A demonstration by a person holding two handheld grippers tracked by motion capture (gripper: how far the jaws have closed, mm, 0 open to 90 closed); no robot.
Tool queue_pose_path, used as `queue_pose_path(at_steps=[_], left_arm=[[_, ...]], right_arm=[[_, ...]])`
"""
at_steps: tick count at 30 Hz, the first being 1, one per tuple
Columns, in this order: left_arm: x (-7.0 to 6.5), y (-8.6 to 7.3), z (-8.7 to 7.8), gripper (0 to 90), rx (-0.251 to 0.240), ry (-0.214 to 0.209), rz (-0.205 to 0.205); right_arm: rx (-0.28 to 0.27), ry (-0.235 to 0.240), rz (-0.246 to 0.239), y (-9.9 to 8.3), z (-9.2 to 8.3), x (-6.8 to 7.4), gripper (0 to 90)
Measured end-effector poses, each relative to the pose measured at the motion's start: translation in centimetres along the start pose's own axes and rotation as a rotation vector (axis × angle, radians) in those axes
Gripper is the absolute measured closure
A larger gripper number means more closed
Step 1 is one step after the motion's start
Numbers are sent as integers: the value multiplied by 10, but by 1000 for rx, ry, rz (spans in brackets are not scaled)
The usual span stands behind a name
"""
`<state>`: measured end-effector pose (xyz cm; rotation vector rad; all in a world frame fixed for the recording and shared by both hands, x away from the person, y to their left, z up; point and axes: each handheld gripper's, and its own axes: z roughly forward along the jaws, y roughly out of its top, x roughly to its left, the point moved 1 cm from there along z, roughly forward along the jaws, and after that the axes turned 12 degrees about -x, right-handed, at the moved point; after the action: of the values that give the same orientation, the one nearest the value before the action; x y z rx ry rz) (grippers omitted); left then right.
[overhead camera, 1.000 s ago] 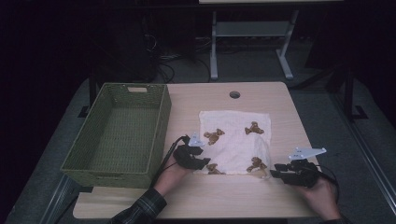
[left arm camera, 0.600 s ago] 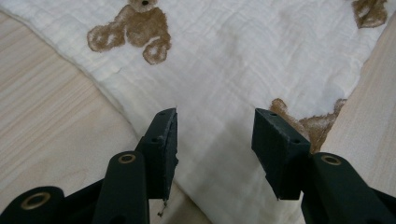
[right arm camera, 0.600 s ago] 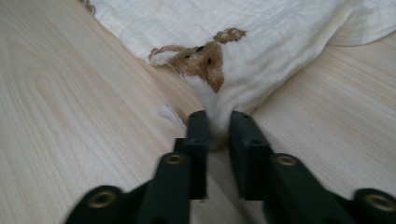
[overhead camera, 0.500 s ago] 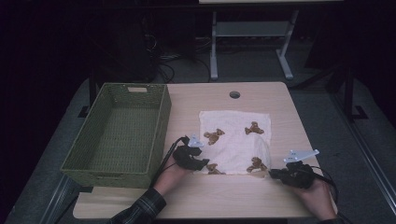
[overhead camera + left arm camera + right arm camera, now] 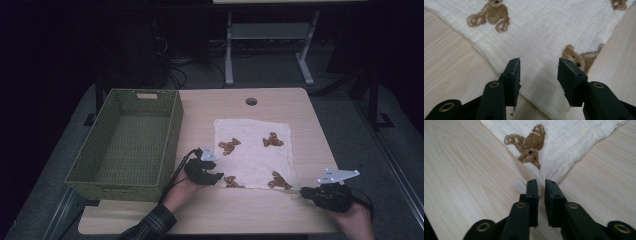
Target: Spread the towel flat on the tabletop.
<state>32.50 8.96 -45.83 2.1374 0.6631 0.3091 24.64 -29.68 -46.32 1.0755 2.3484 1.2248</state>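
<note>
Moved: right gripper [image 5: 303, 193] slid left to the cloth's near right corner; its jaws closed, then eased slightly.
Right gripper: jaws [image 5: 541, 187] nearly together, pinching the corner tip.
Left gripper [image 5: 216, 176]: spread over the near left corner, not pressing.
Cloth [image 5: 252, 150]: flat, right of the basket [image 5: 125, 145].
Hidden: the pinched tip, between the jaws.

White crinkled gauze cloth with brown bear prints [image 5: 252, 152], soft matt weave, slightly rough texture. Pale wood-grain laminate surface [image 5: 260, 210], smooth, low sheen; green woven wicker-style rectangular basket [image 5: 172, 132], coarse matt. Left black plastic tool [image 5: 539, 75] and right black plastic tool [image 5: 541, 188], matt, brass-coloured shiny metal rivets.
</note>
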Motion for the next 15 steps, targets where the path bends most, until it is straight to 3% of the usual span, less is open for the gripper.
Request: queue_pose_path(at_steps=[3, 8, 14, 15], left_arm=[[-3, -3, -3, 623, -2, -8, 3], [-4, -6, -2, 738, 37, -37, 16], [-7, -9, -1, 820, 69, -44, 36], [-8, -9, -2, 828, 68, -47, 35]], right_arm=[[-29, 4, 19, 0, -5, 0, 769], [-62, 11, 24, 7, -2, -2, 879], [23, 15, 0, 7, 21, -4, 898], [16, 16, 0, 6, 22, -4, 899]])
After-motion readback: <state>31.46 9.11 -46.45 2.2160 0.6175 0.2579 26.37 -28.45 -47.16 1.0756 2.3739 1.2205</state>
